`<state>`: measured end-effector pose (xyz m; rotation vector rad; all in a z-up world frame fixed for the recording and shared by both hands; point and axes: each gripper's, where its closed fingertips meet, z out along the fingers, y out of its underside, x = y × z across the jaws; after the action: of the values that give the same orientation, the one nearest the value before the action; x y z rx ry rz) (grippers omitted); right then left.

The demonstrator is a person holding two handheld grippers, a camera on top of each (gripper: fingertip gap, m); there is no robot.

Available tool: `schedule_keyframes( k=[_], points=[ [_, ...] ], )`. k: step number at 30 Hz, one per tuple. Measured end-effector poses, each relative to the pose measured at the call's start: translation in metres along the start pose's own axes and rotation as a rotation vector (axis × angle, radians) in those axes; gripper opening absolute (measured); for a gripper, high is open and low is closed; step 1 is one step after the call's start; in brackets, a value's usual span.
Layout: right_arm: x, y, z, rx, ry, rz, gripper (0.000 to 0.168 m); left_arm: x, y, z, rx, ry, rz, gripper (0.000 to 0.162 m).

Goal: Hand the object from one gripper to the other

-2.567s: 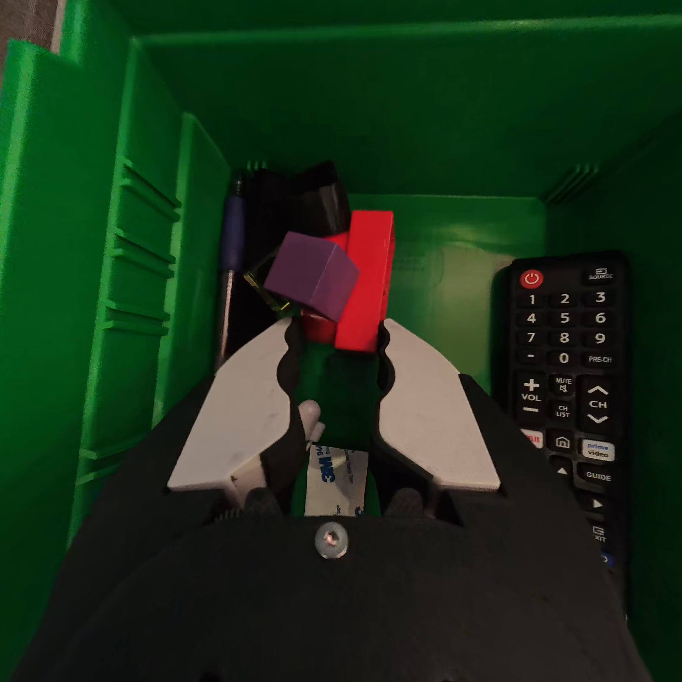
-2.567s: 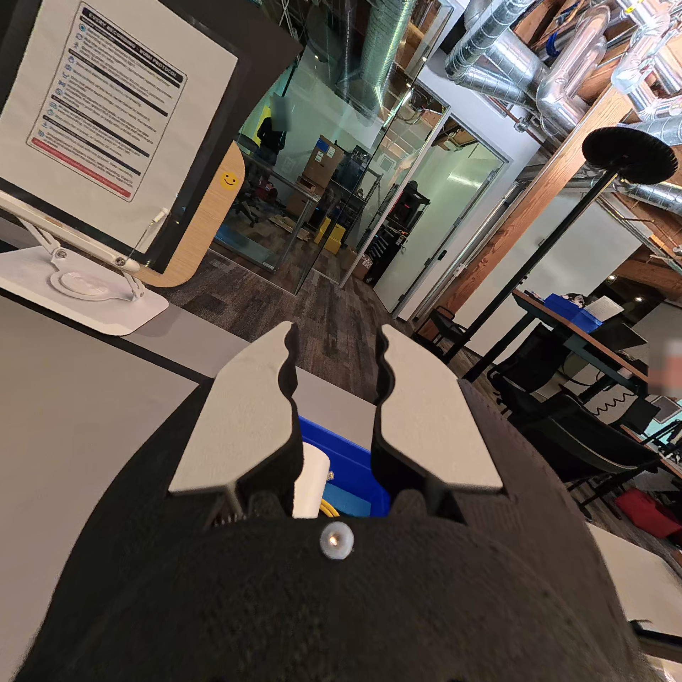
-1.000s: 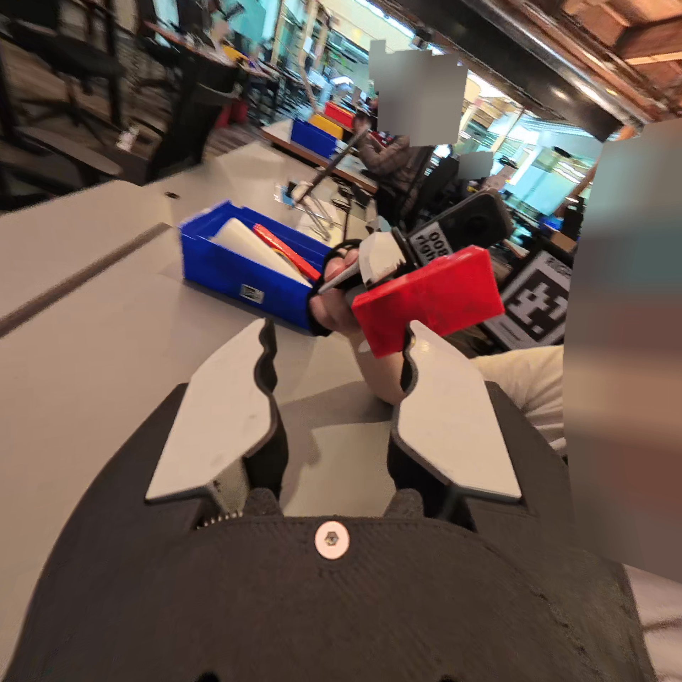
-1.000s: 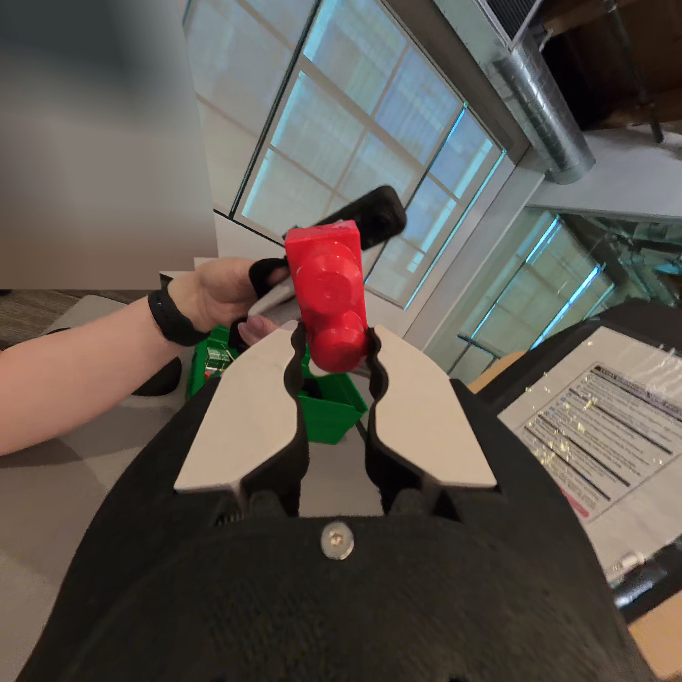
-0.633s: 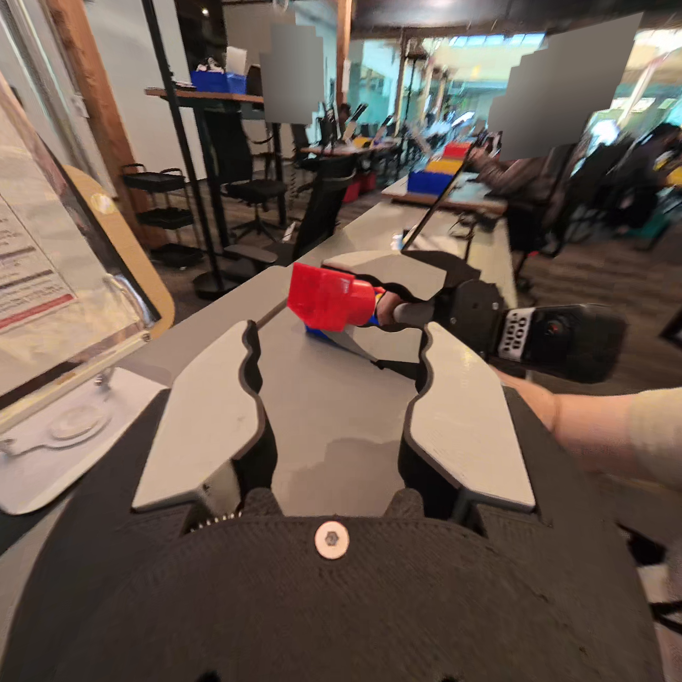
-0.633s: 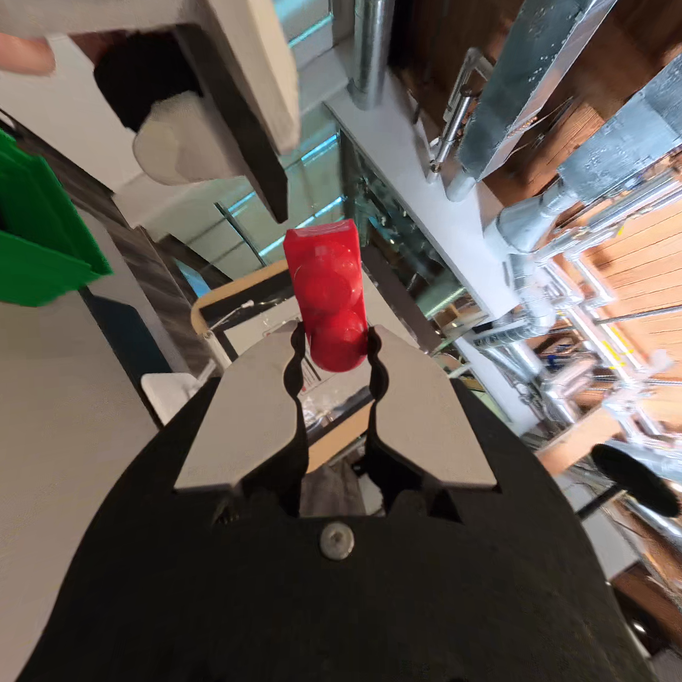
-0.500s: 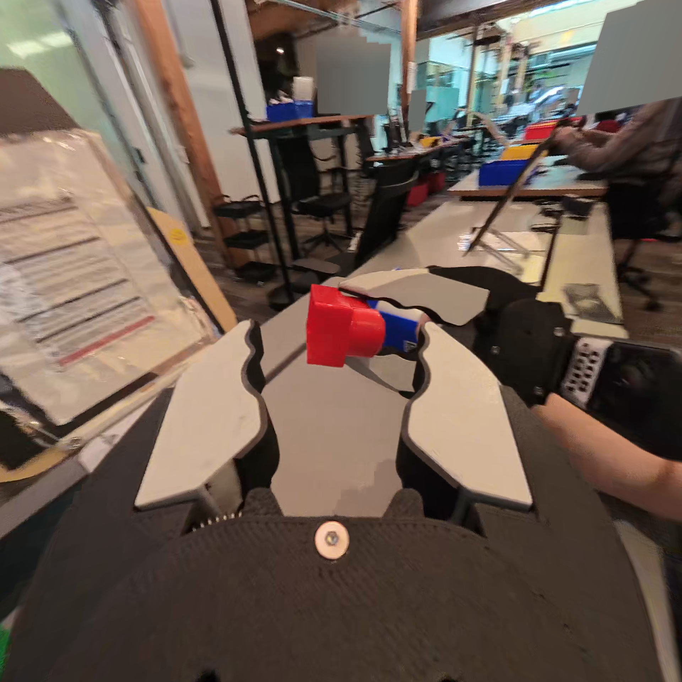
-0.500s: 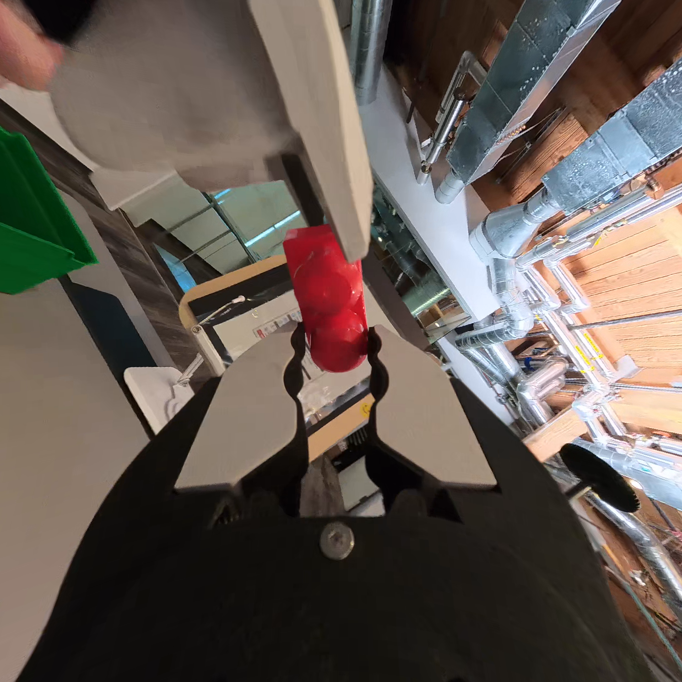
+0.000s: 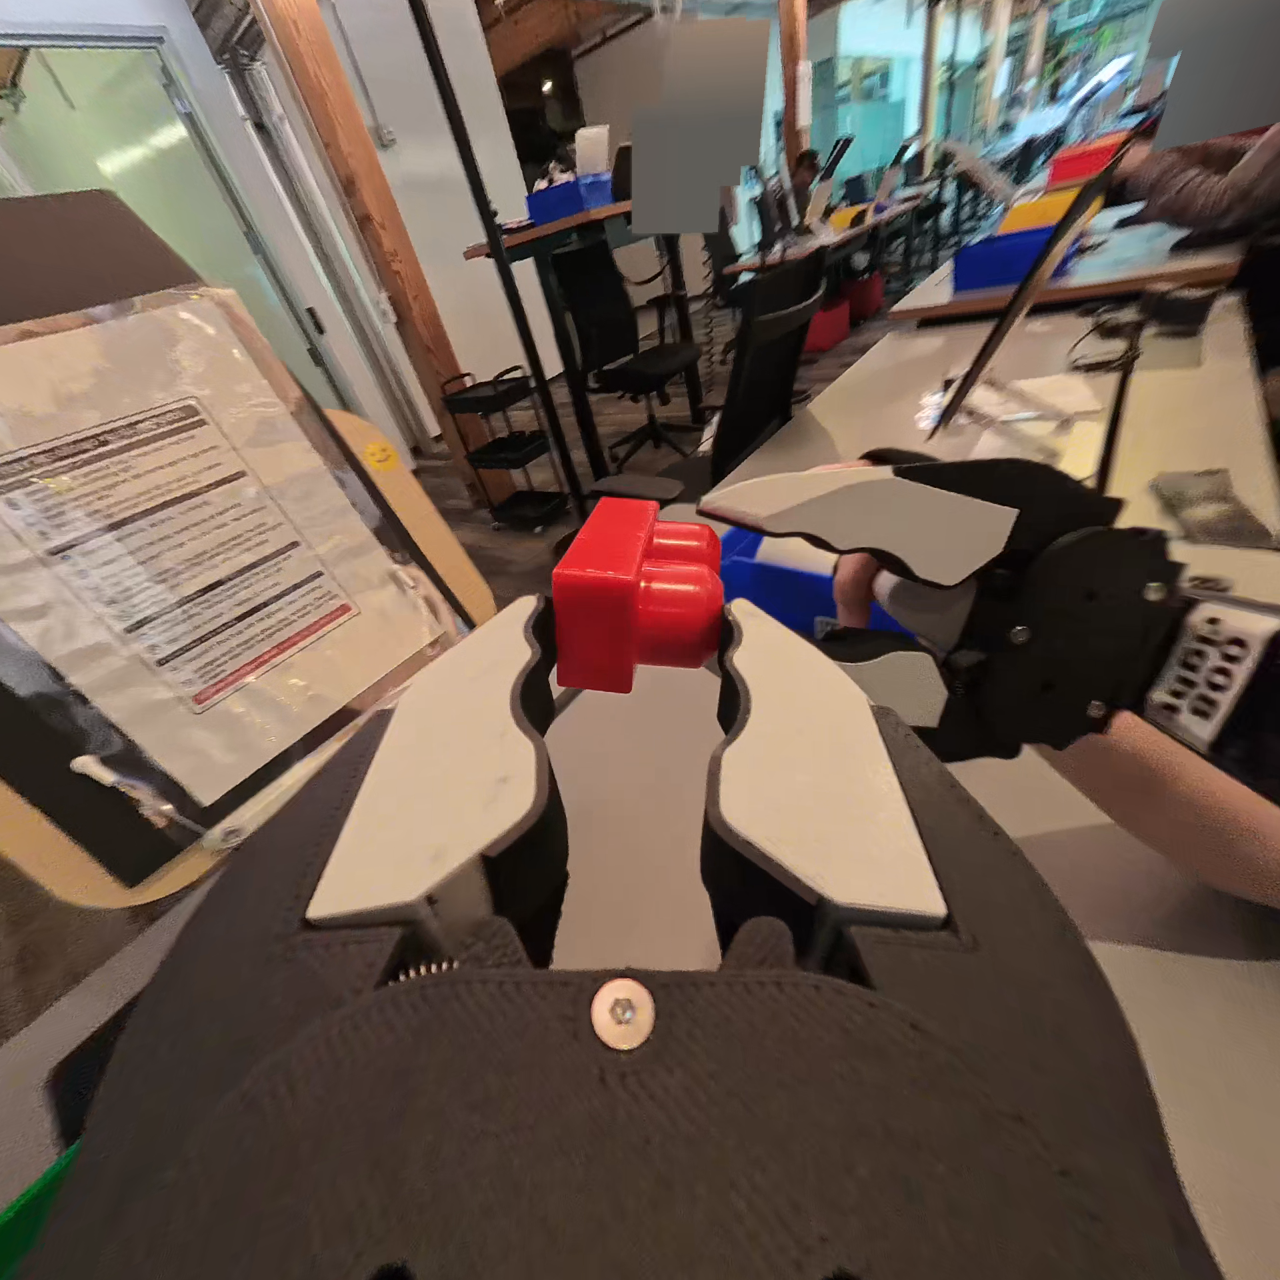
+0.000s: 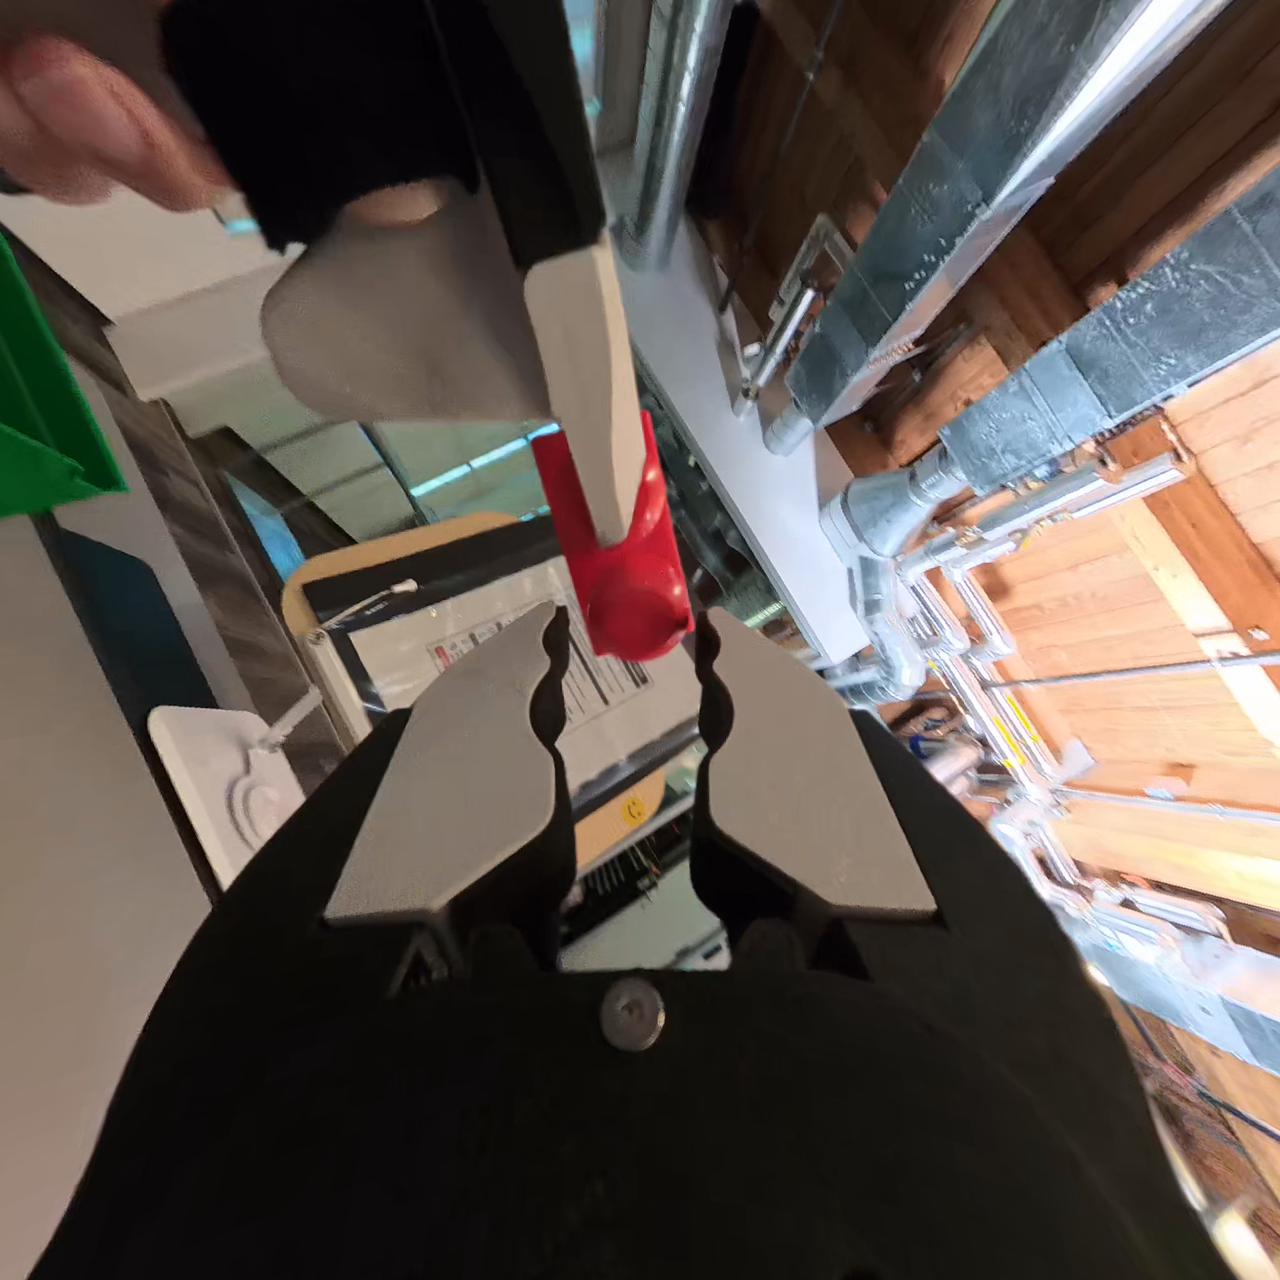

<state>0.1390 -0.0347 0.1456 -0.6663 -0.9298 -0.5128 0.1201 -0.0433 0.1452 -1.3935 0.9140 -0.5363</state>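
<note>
A red two-stud block [image 9: 634, 596] is held in the air between the tips of my left gripper [image 9: 634, 616], which is shut on it. My right gripper [image 9: 776, 582] is to the right of the block, open, with its tips just off the studs. In the right wrist view my right gripper [image 10: 630, 623] is open, and the block's [image 10: 634, 589] stud end sits loose between the tips with a small gap on the left. One of the left gripper's pale fingers [image 10: 589, 388] lies across the block from above.
A blue bin [image 9: 769, 554] stands on the grey table [image 9: 1039, 796] behind the grippers. A green bin [image 10: 41, 429] is at the left edge. A laminated sheet on a stand [image 9: 173, 540] stands to the left. Chairs and desks lie farther off. Less than 4 cm separates the two grippers' tips.
My left gripper has closed its fingers onto the red block. My right gripper has let go of it and drawn back slightly, so the block now sits farther out at its tips.
</note>
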Motion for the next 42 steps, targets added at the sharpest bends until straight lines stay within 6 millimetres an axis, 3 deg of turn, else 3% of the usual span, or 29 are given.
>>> schedule_keyframes(
  k=[1, 4, 7, 10, 13, 19, 23, 26, 28, 31, 32, 35, 37, 39, 42],
  points=[
    [0.002, -0.001, -0.002, 0.022, -0.011, 0.023, 0.036, 0.000, -0.004, -0.005, 0.028, 0.048, -0.040, 0.044],
    [0.005, -0.010, -0.009, 0.139, -0.091, 0.214, 0.035, 0.005, -0.018, -0.026, 0.131, 0.254, -0.209, 0.044],
    [-0.003, -0.029, -0.019, 0.280, -0.372, 0.632, 0.050, 0.017, -0.030, -0.051, 0.221, 0.503, -0.299, 0.044],
    [0.005, -0.051, -0.032, 0.418, -0.658, 1.121, 0.064, 0.015, -0.032, -0.060, 0.264, 0.527, -0.251, 0.044],
    [0.024, -0.056, -0.033, 0.502, -0.683, 1.358, 0.070, 0.022, -0.034, -0.062, 0.299, 0.548, -0.158, 0.044],
    [0.042, -0.064, -0.033, 0.618, -0.470, 1.383, 0.064, 0.036, -0.046, -0.047, 0.383, 0.505, -0.103, 0.044],
    [0.055, -0.057, -0.034, 0.721, -0.332, 1.619, 0.053, 0.049, -0.055, -0.035, 0.460, 0.565, -0.191, 0.044],
    [0.057, -0.048, -0.034, 0.754, -0.324, 1.738, 0.054, 0.057, -0.052, -0.020, 0.461, 0.578, -0.227, 0.044],
    [0.062, -0.045, -0.038, 0.787, -0.310, 1.745, 0.044, 0.061, -0.049, -0.012, 0.459, 0.581, -0.245, 0.044],
    [0.064, -0.039, -0.035, 0.721, -0.317, 1.716, 0.043, 0.061, -0.045, -0.005, 0.450, 0.583, -0.286, 0.045],
    [0.063, -0.037, -0.033, 0.692, -0.334, 1.699, 0.043, 0.058, -0.043, -0.002, 0.432, 0.564, -0.283, 0.047],
    [0.063, -0.023, -0.028, 0.544, -0.324, 1.554, 0.044, 0.031, -0.036, 0.003, 0.396, 0.340, -0.164, 0.077],
    [0.050, -0.019, -0.024, 0.377, -0.427, 1.392, 0.044, 0.023, -0.033, -0.003, 0.371, 0.218, -0.008, 0.080],
    [0.033, -0.018, -0.029, 0.239, -0.621, 1.331, 0.044, 0.027, -0.026, -0.007, 0.299, 0.148, 0.161, 0.079],
    [0.034, -0.022, -0.049, 0.198, -0.899, 1.542, 0.043, 0.055, -0.010, -0.007, 0.195, 0.178, 0.383, 0.087]
  ],
)
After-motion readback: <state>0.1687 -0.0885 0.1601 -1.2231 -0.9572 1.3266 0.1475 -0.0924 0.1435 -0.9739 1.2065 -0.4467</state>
